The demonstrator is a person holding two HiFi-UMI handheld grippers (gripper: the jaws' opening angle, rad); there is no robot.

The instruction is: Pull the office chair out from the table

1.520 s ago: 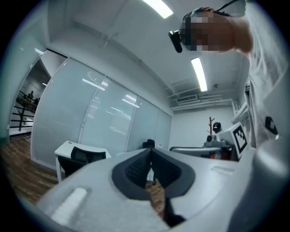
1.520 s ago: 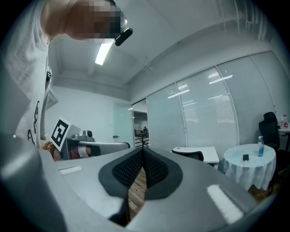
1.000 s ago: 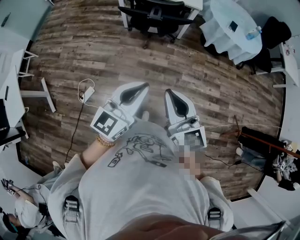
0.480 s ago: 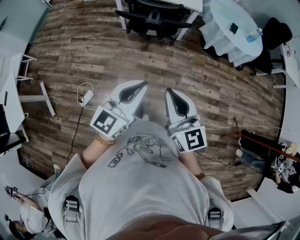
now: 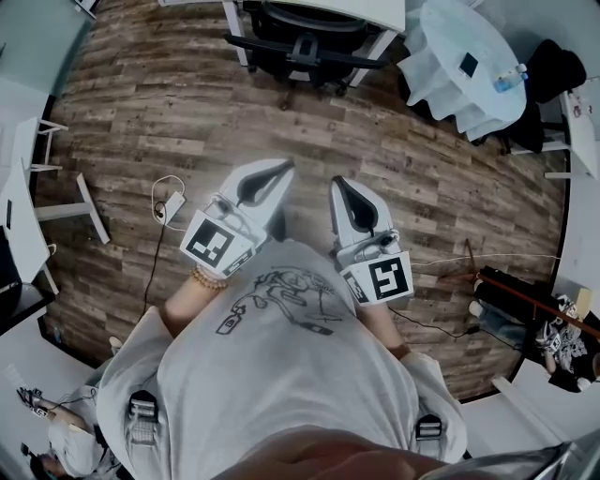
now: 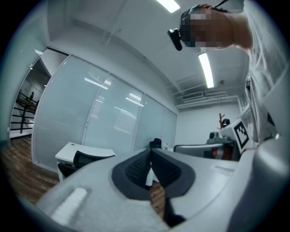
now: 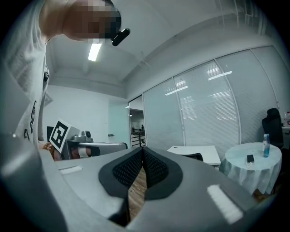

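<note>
A black office chair (image 5: 302,37) stands tucked under a white table (image 5: 380,11) at the top of the head view, well ahead of both grippers. The chair (image 6: 86,159) and table (image 6: 84,151) show small at the lower left of the left gripper view; the table (image 7: 195,150) also appears past the jaws in the right gripper view. My left gripper (image 5: 289,165) and right gripper (image 5: 333,182) are held side by side in front of my chest, pointing level toward the chair. Both are shut with nothing between the jaws (image 6: 150,151) (image 7: 142,148).
A round table with a white cloth (image 5: 464,56), a bottle (image 5: 508,67) and a small dark item stands at the upper right. A power strip with cable (image 5: 171,199) lies on the wooden floor to the left. White desks (image 5: 23,178) line the left edge. A person crouches at lower left.
I have walked forward: the chair and table have come nearer in the head view. Both grippers keep their pose and stay shut.
</note>
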